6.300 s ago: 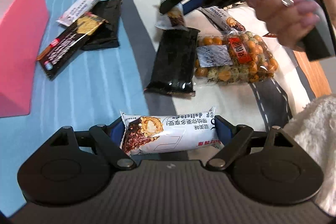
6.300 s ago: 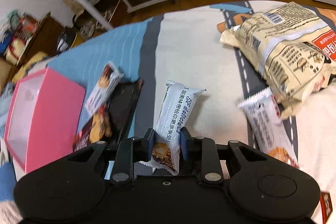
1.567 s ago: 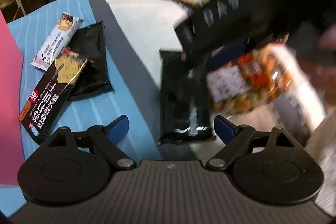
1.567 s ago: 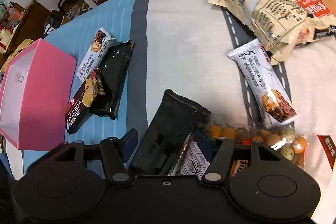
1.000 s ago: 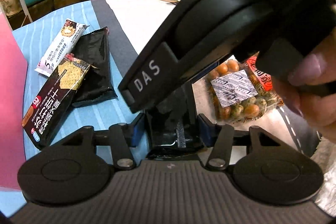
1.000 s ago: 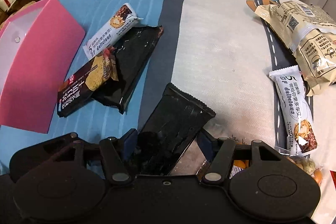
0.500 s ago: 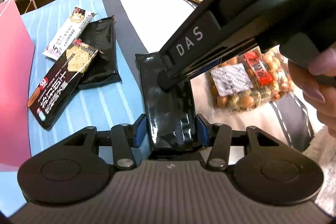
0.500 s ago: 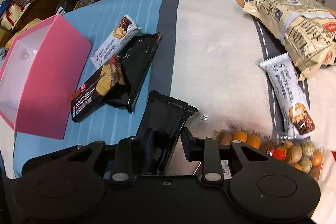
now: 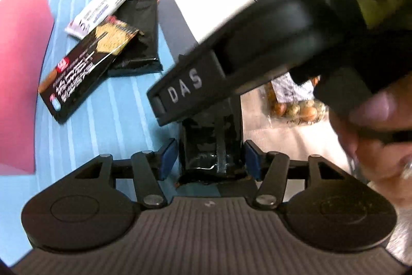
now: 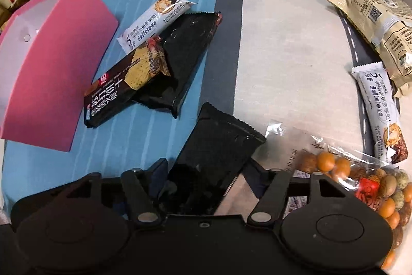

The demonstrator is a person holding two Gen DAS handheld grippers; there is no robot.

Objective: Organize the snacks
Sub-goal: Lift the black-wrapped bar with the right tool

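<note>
both tongs stand around one black snack packet, which lies on the surface where its blue stripes meet the grey band. the left tongs have just been opening; their blue pads sit apart from the packet's sides, released. the right tongs have also just been opening and are released, the packet between them. the pink box stands at the surface's left edge, a cracker packet just beside it.

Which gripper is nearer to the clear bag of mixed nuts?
Right. The right gripper straddles a black packet directly beside the nut bag; the left gripper is at that packet's other end.
</note>
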